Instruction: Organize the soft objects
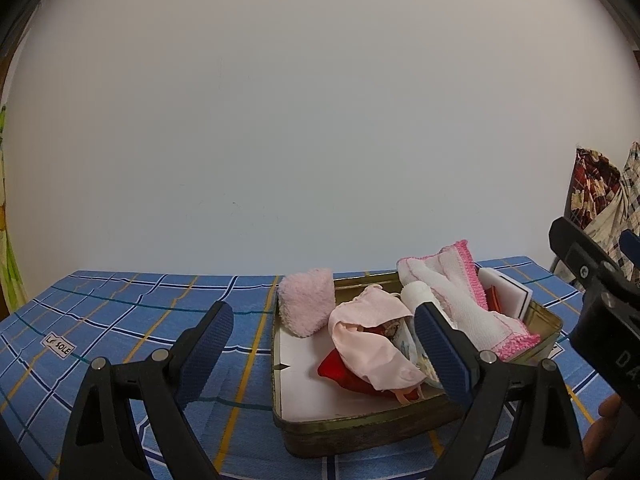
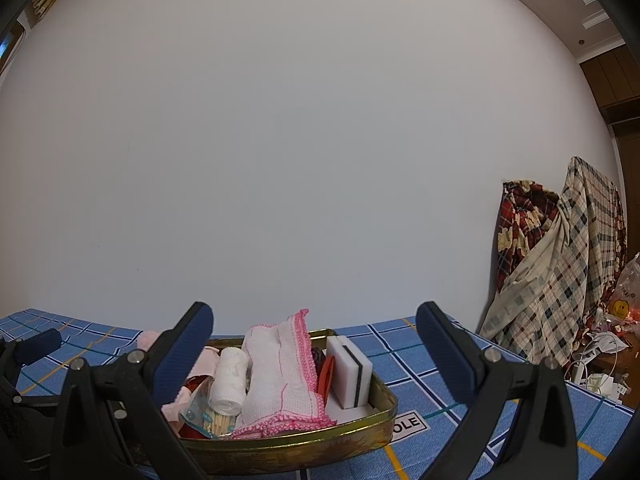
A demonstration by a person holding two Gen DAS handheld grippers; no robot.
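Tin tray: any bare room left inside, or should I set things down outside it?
Inside the tin tray, only the white floor below the fluffy pink cloth and left of the red pouch is bare; the right half is crowded. The blue checked tablecloth left of the tray is open.

Left wrist view: low over the tabletop (image 1: 120,320), facing a pale wall, looking forward along its own gripper (image 1: 324,344) fingers. The tin tray (image 1: 360,428) sits close ahead, toward 5 o'clock in frame. The other gripper's body shows at the 3 o'clock edge.

Right wrist view: also low and level, facing the same wall, framed by the right gripper (image 2: 314,344). Tray (image 2: 304,446) very near at 6 o'clock; the left gripper's body shows at 8 o'clock. Draped plaid cloths (image 2: 560,264) at 3 o'clock.

Shared: tray with contents, checked tabletop, wall, plaid cloths (image 1: 596,196). The right view stands rightward of the left.
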